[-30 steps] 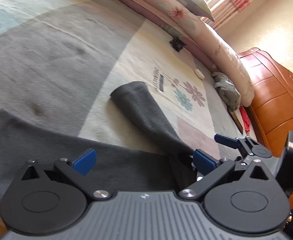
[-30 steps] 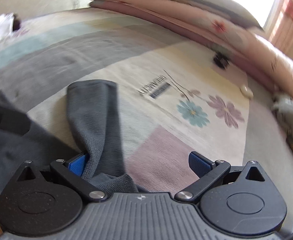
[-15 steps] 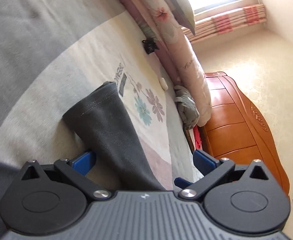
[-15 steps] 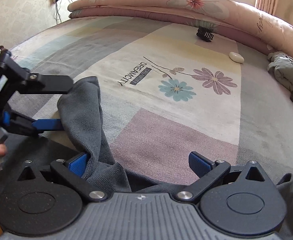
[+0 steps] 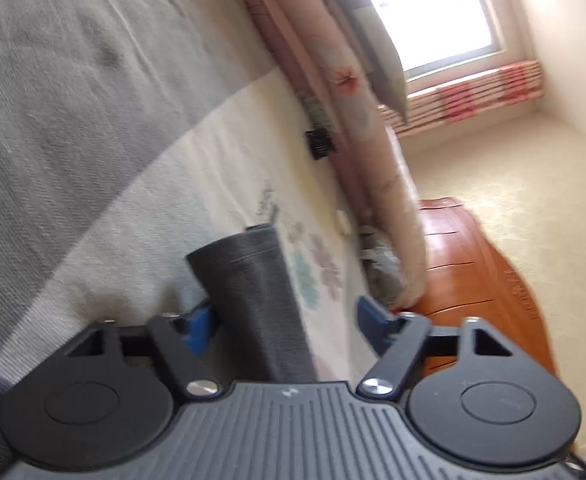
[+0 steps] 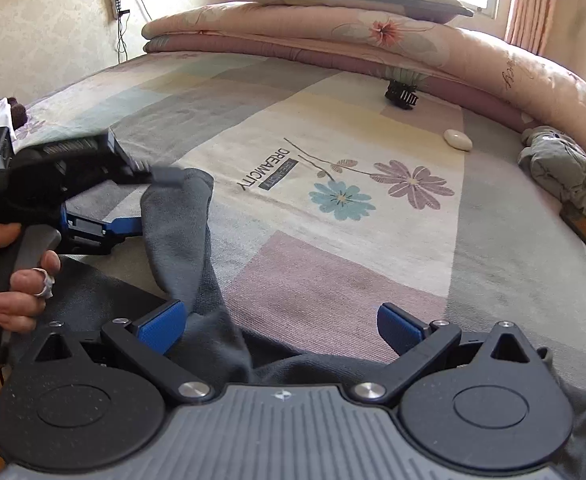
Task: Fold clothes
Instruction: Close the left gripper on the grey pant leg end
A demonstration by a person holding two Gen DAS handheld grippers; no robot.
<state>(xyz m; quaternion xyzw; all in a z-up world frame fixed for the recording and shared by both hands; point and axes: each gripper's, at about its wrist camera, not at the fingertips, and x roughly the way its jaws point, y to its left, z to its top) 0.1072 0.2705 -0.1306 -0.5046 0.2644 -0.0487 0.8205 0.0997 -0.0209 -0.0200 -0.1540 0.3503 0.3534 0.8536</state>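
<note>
While the dark grey sleeve (image 6: 177, 232) lies unfolded on the bedsheet (image 6: 333, 264), the left gripper (image 5: 281, 320) is closing around its cuff, not yet pinched. The right gripper (image 6: 279, 322) is held wide, gripping nothing, sleeve beside its left pad. Folding is judged barely begun.

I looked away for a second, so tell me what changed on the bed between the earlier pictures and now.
The left gripper moved in onto the dark grey sleeve, and its jaws are closing around the cuff end, not yet pinching it. The right gripper drew back slightly, its jaws wide with the sleeve's base beside one pad. The bedsheet, quilt, pillow and small items stayed put.
</note>
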